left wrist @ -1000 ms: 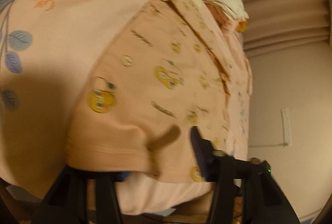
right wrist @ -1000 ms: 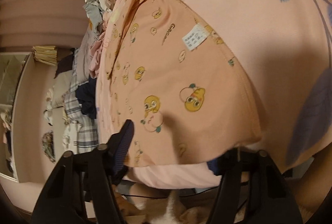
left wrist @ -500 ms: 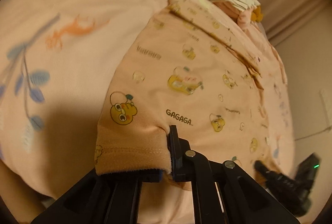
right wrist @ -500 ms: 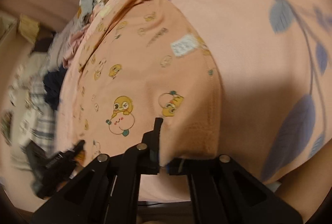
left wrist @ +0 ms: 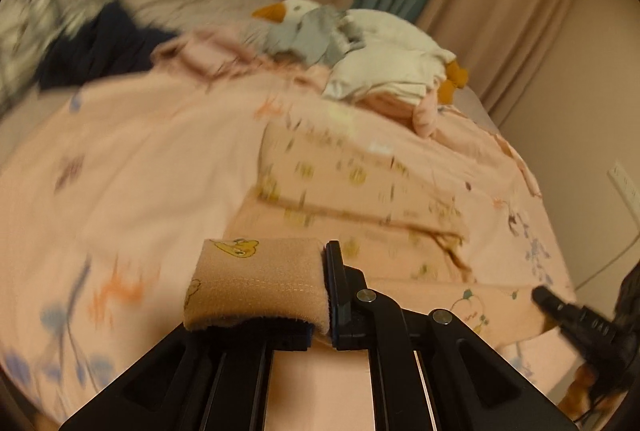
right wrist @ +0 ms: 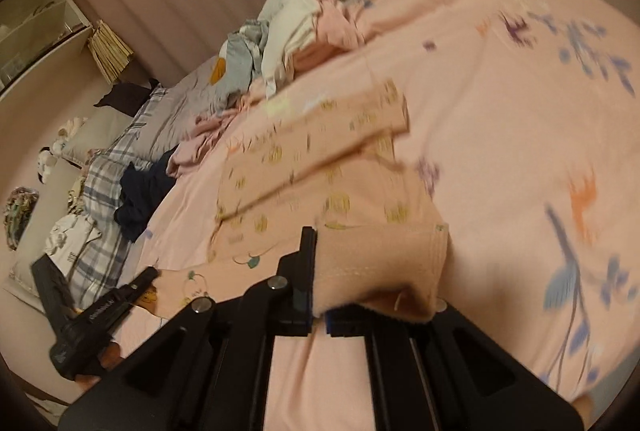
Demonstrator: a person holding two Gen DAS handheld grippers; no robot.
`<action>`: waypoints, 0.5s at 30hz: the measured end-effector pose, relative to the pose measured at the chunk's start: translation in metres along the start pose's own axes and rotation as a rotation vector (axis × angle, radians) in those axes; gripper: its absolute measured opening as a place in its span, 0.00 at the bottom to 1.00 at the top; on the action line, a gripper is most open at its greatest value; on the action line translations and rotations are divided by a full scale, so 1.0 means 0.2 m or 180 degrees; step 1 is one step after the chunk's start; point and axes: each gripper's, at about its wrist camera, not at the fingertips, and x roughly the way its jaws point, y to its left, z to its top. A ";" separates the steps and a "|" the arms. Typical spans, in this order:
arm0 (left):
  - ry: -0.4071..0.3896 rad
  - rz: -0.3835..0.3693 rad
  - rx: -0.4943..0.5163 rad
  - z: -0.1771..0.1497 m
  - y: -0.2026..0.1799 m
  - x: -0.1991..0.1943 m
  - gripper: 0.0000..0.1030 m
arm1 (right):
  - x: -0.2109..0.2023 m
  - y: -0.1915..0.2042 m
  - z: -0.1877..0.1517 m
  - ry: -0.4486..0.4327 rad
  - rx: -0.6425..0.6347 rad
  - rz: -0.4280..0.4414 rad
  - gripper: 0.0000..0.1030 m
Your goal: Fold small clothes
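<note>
Both grippers, left and right, clamp my peach duck-print garment's hem; bedspread lies open beside it.

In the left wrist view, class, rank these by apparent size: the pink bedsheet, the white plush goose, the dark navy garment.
1. pink bedsheet
2. white plush goose
3. dark navy garment, though blur makes goose versus garment unsure.

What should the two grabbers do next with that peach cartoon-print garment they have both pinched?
Probably carry the pinched hem forward over the garment and lay it down as a fold. The left gripper and right gripper each have jaws clamped on a corner of the peach garment, its near edge is lifted, and the rest lies flat on the pink bedsheet.
</note>
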 end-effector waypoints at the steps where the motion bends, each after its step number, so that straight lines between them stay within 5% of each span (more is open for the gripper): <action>1: -0.0016 0.0051 0.0089 0.04 -0.02 0.04 0.06 | 0.03 0.01 0.05 -0.0013 -0.0042 -0.0046 0.03; 8: 0.0202 0.0268 0.0393 0.38 -0.12 0.51 0.06 | 0.36 0.07 0.43 0.0123 -0.0286 -0.0339 0.03; 15: 0.0732 0.0593 0.0369 0.48 -0.05 1.10 0.06 | 0.93 -0.11 0.72 0.0621 -0.0211 -0.0703 0.03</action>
